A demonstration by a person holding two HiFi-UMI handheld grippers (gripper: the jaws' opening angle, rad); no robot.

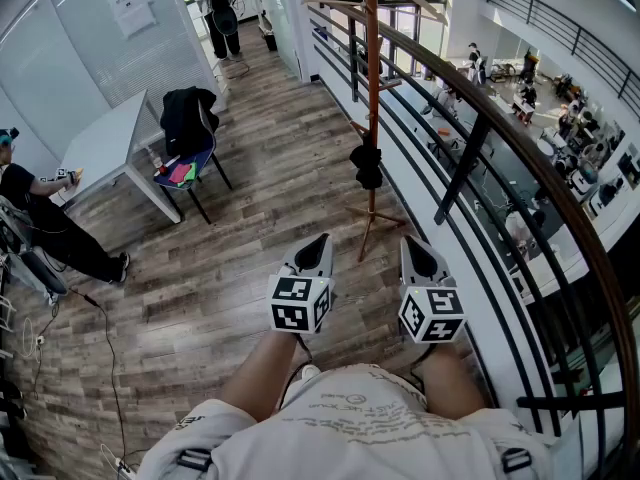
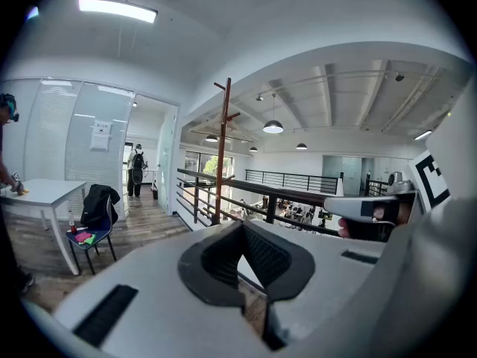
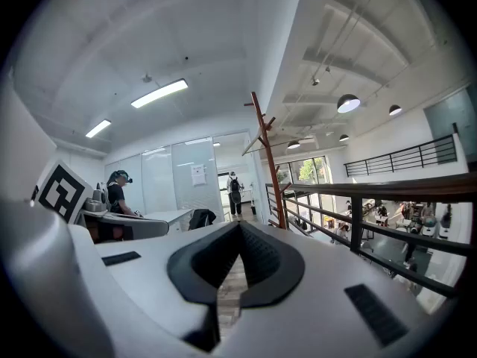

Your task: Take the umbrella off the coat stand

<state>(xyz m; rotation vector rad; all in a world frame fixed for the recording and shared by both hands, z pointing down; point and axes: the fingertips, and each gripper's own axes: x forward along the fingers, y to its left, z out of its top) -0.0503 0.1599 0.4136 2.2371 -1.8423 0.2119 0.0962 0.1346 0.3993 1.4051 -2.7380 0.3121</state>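
A wooden coat stand (image 1: 372,88) rises beside the railing ahead of me. A small folded black umbrella (image 1: 367,166) hangs on its pole about halfway down. My left gripper (image 1: 320,240) and right gripper (image 1: 415,244) are held side by side in front of my body, both short of the stand and pointing toward it. Both are shut with nothing between the jaws. The stand (image 2: 221,151) shows in the left gripper view beyond the meeting jaw tips (image 2: 240,226), and the stand (image 3: 267,162) also rises past my right gripper (image 3: 238,230). The umbrella cannot be made out in either gripper view.
A dark railing (image 1: 480,118) runs along the right, with an open hall below. To the left stand a white table (image 1: 110,143) and a chair draped with a black jacket (image 1: 188,123). One person (image 1: 40,218) sits at far left; another (image 1: 218,8) stands down the corridor.
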